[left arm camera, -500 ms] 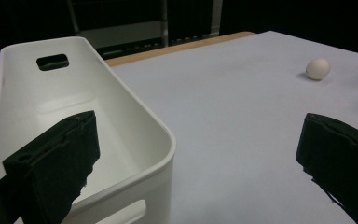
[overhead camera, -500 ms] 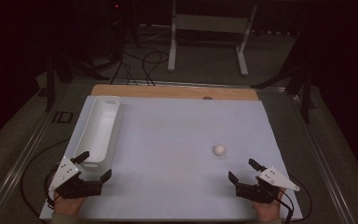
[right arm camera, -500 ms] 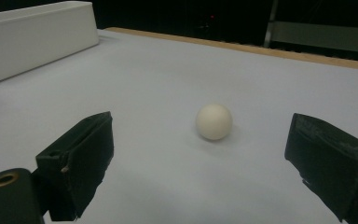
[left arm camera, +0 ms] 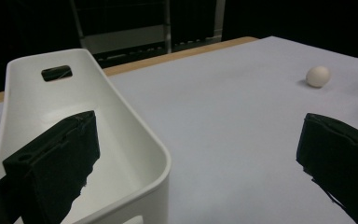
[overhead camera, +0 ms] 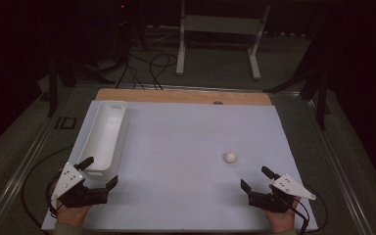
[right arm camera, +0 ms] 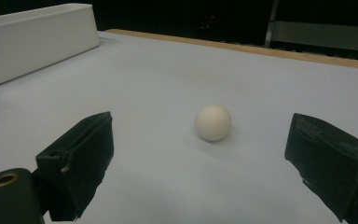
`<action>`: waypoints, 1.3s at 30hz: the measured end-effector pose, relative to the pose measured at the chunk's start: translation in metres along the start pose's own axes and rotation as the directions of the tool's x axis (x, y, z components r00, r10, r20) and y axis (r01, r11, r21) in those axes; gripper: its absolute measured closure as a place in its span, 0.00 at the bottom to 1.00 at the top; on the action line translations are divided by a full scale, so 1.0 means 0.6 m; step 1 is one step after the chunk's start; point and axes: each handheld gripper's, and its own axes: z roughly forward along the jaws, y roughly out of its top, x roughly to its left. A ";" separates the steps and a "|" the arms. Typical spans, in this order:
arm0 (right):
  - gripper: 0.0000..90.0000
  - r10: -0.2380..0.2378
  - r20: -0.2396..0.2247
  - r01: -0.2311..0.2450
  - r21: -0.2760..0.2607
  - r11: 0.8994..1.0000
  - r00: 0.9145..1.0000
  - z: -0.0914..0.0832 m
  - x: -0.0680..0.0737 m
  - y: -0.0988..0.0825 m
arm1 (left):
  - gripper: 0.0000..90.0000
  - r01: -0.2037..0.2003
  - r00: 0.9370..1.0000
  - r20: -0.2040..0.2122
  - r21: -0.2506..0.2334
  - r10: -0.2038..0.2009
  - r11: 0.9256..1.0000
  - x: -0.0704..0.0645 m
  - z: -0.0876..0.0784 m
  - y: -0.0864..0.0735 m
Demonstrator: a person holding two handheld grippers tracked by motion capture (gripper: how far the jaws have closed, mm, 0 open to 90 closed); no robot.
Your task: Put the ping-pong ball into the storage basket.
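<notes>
Here the white ball [overhead camera: 230, 157] is seen on the sheet, just ahead of the right gripper [overhead camera: 257, 179], untouched, jaws spread; the left gripper [overhead camera: 99, 172], likewise spread, straddles the tray [overhead camera: 104, 134] corner.

No text, label, brand, number or sign can be read anywhere — not in the high view, nor in either gripper view. The white bin [overhead camera: 104, 137] is plain on every side that shows, the small white ball [overhead camera: 230, 157] is unmarked, and the pale sheet over the counter [overhead camera: 186, 147] is blank. The grey plates on the two grippers carry only small dark dots — no lettering that can be made out.
</notes>
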 end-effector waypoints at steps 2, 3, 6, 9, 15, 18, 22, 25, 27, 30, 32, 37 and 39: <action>0.08 -0.001 0.002 0.001 0.001 1.000 1.000 0.000 0.000 0.000 | 0.00 -0.003 1.000 0.003 0.002 0.003 1.000 -0.002 0.000 0.003; 0.08 0.000 -0.001 0.000 0.000 1.000 1.000 -0.001 0.000 0.002 | 0.00 -0.006 1.000 0.003 0.001 0.006 1.000 -0.006 0.001 0.008; 0.09 -0.001 0.000 0.001 -0.002 1.000 1.000 -0.002 0.001 0.003 | 0.00 -0.011 1.000 0.013 0.009 0.011 1.000 -0.010 0.003 0.013; 0.08 -0.004 0.000 0.004 -0.005 1.000 1.000 -0.004 0.001 0.004 | 0.00 -0.018 1.000 0.023 0.020 0.018 1.000 -0.015 0.006 0.019; 0.08 -0.007 -0.003 0.007 0.003 1.000 1.000 -0.003 0.002 0.007 | 0.00 -0.020 0.999 0.038 0.028 0.019 0.999 -0.022 0.013 0.035; 0.08 -0.017 -0.005 0.017 0.008 1.000 1.000 -0.005 0.003 0.007 | 0.00 -0.017 0.999 0.050 0.034 0.016 0.999 -0.026 0.020 0.046; 0.08 -0.011 0.001 0.011 0.000 1.000 1.000 -0.007 0.000 0.007 | 0.00 -0.032 0.998 0.060 0.049 0.029 0.998 -0.034 0.031 0.064; 0.08 -0.002 0.003 0.002 0.004 1.000 1.000 -0.006 -0.001 0.005 | 0.00 -0.044 0.997 0.068 0.060 0.040 0.997 -0.038 0.040 0.078; 0.08 -0.003 0.006 0.003 0.006 1.000 1.000 -0.005 -0.002 0.004 | 0.00 -0.043 0.996 0.080 0.063 0.038 0.997 -0.039 0.046 0.087; 0.08 -0.004 0.006 0.004 0.005 1.000 1.000 -0.005 -0.002 0.004 | 0.00 -0.048 0.994 0.102 0.070 0.041 0.996 -0.044 0.058 0.101; 0.08 -0.005 0.007 0.005 0.005 1.000 1.000 -0.004 -0.002 0.004 | 0.00 -0.061 0.992 0.115 0.072 0.053 0.995 -0.049 0.067 0.110; 0.08 -0.004 0.007 0.004 0.006 1.000 1.000 -0.004 -0.001 0.004 | 0.00 -0.082 0.984 0.161 0.069 0.071 0.994 -0.063 0.095 0.131; 0.08 -0.004 0.006 0.004 0.006 1.000 1.000 -0.004 -0.001 0.003 | 0.00 -0.095 0.981 0.174 0.065 0.083 0.993 -0.068 0.104 0.139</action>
